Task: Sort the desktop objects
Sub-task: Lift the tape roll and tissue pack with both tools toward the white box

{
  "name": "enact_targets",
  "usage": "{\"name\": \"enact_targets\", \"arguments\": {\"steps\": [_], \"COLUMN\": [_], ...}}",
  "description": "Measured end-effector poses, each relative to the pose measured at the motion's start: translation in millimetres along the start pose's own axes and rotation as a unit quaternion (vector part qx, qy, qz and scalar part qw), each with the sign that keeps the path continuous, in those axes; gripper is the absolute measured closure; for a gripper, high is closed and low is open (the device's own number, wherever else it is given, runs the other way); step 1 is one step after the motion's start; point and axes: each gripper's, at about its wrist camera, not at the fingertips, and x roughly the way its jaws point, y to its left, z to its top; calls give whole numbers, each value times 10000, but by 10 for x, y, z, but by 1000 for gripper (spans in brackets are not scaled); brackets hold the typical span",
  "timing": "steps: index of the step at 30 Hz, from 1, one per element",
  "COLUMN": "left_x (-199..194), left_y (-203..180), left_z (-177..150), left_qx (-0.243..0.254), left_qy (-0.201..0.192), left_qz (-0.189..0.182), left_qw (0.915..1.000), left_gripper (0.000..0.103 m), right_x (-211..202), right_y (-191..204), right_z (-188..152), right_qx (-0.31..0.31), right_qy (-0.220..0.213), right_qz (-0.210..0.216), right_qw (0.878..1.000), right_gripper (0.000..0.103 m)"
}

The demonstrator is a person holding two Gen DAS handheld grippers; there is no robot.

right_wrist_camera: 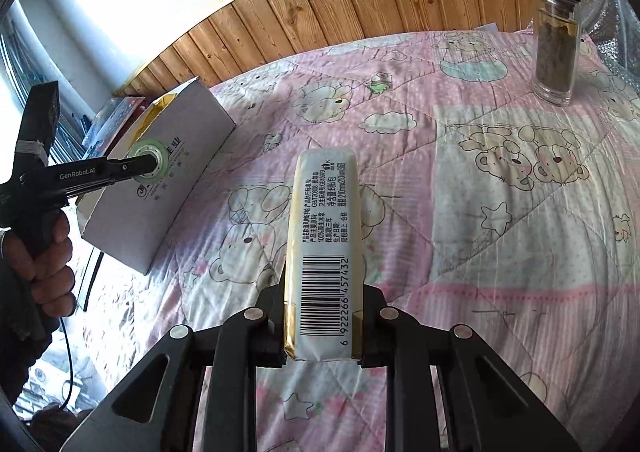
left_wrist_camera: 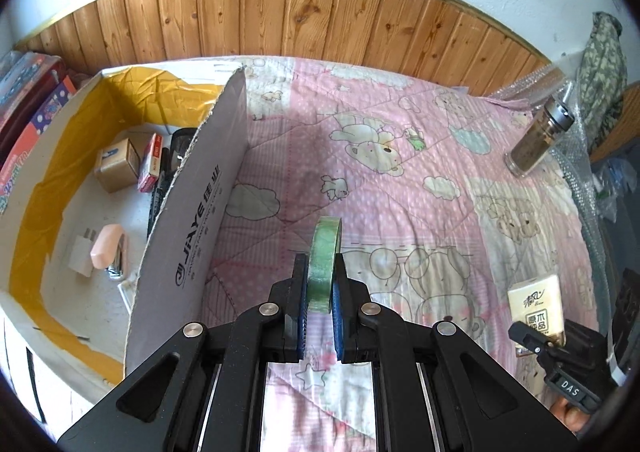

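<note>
The left gripper had its jaws clenched on a roll of green tape, pinched across its flat faces so the ring stood on edge, its hole running side to side between the pads and its rim rising up and forward. It hung above the pink quilt, just right of the cardboard box. To finish this step well, I judged the hand should lift the tape over the box's near wall, travel left until it stood fully above the open interior, lower it, and only then part the jaws, aiming for the bare patch of floor rather than the small cartons and pink object already lying inside.

The right gripper was grasping a tissue pack by its near end. The pack's long axis ran straight ahead along the fingers, its far end pointing toward the wooden headboard, barcode face up. It was held above the quilt, well apart from the box, so it likely should wait until the tape was dropped.

Farthest off, a glass jar stood upright on the quilt near the right corner, untouched.
</note>
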Motion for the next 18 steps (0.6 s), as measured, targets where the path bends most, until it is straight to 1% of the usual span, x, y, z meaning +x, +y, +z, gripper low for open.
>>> {"name": "enact_targets", "arguments": {"steps": [7, 13, 18], "left_x": [-381, -595, -740], "left_y": [19, 71, 148], "left_z": [-222, -459, -577], "left_qx": [-7, -16, -58], "left_qy": [-182, -211, -276], "left_qz": [-233, -338, -407], "left_qw": [9996, 9992, 9988], "left_gripper": [94, 94, 94], "right_x": [-169, -305, -380], "right_y": [333, 617, 807], "right_z": [-201, -321, -348], "right_qx": [-152, -312, -431], "right_qy": [-51, -138, -210], "right_qz": [47, 77, 102], "right_qw": [9999, 9994, 9988], "right_gripper": [79, 79, 79]}}
